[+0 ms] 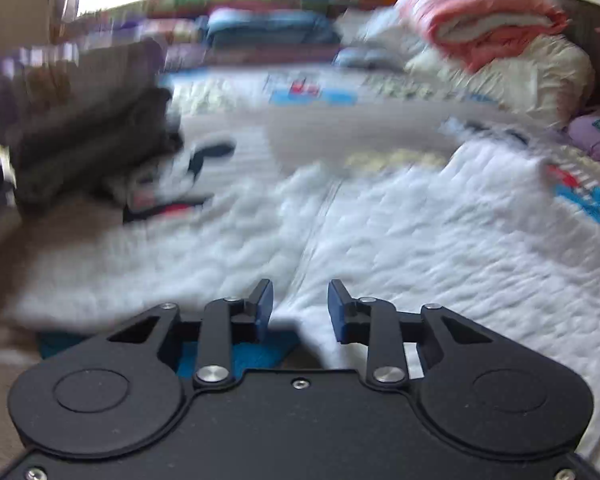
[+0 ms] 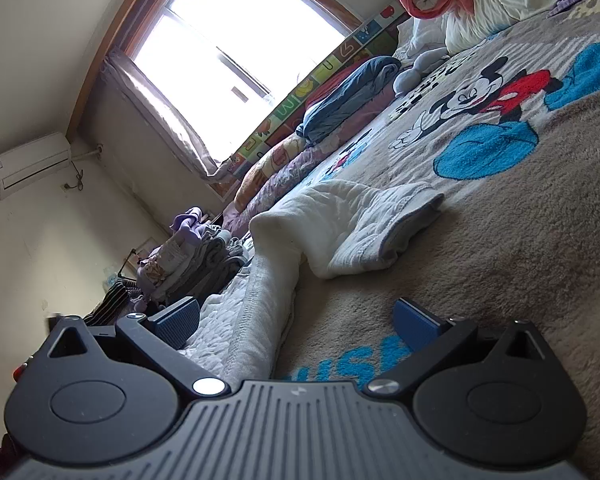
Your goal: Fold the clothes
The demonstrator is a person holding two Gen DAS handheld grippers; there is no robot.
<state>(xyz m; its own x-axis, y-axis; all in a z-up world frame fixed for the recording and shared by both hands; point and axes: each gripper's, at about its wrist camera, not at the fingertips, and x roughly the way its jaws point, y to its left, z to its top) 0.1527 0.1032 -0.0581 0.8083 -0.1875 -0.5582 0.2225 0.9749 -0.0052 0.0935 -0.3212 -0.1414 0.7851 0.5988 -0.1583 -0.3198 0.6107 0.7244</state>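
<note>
Clothes here mean 1 white quilted garment (image 1: 380, 232), lying partly folded on the bed (image 2: 500, 240) near its front edge, over the cartoon blanket. Left gripper (image 1: 300, 304) hangs above it, jaws slightly apart and holding nothing. Right gripper (image 2: 296, 324) sits low at the garment's edge, jaws wide apart, empty. My advice: pinch 2 matching corners, lift evenly, lay edge on edge.

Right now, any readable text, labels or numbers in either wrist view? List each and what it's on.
"USE": blue letters on the bed blanket, cut off by the right gripper; the start of the word is hidden.
"U", "W", "U", "S": single letters on tiles of the colourful alphabet mat under the window.
Air conditioner sticker: too small to read.
Left wrist view: blanket print too blurred to read.
</note>
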